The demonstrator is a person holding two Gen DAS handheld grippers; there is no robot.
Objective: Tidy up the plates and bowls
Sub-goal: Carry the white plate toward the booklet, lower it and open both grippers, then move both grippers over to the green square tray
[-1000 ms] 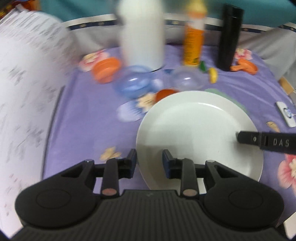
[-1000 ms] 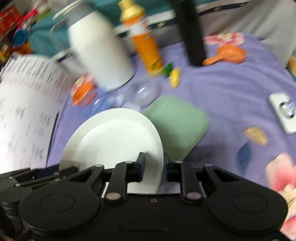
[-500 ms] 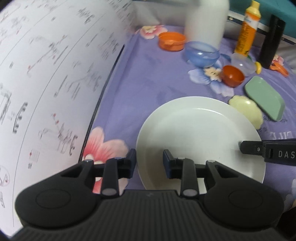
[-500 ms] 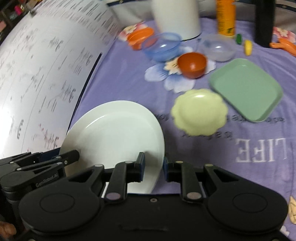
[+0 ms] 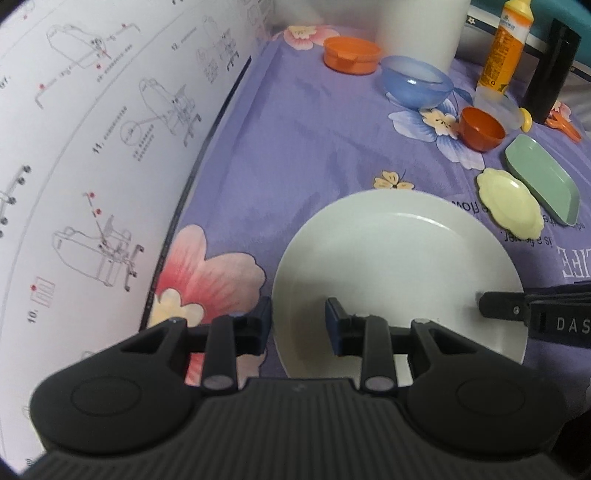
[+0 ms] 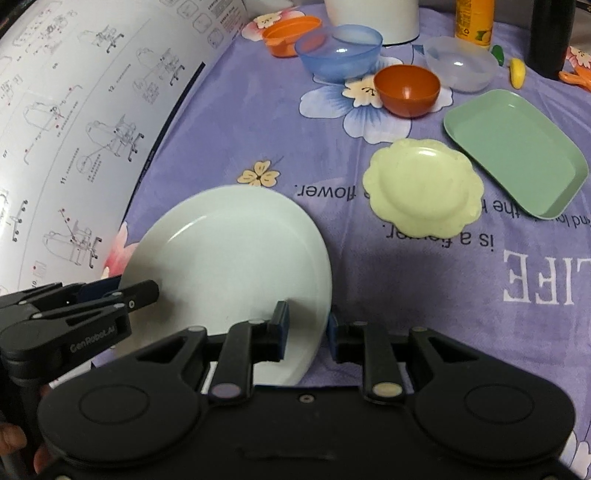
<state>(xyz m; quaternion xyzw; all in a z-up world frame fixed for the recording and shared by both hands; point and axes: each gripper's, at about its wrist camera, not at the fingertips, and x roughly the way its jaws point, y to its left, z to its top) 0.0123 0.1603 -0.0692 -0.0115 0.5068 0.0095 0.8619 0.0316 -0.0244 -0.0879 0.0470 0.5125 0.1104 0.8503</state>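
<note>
A large white plate is held above the purple cloth by both grippers. My left gripper straddles its near-left rim, and it also shows in the right wrist view. My right gripper is shut on the plate's right rim, and it also shows in the left wrist view. Beyond lie a pale yellow scalloped plate, a green rectangular tray, an orange-brown bowl, a blue bowl, a clear bowl and an orange lidded dish.
A big white instruction sheet curves up along the left. At the back stand a white jug, an orange bottle and a black flask. The purple flowered cloth covers the table.
Both grippers carried the white plate back and to the left, away from the bowls and the green tray, towards the near part of the cloth beside the instruction sheet.
</note>
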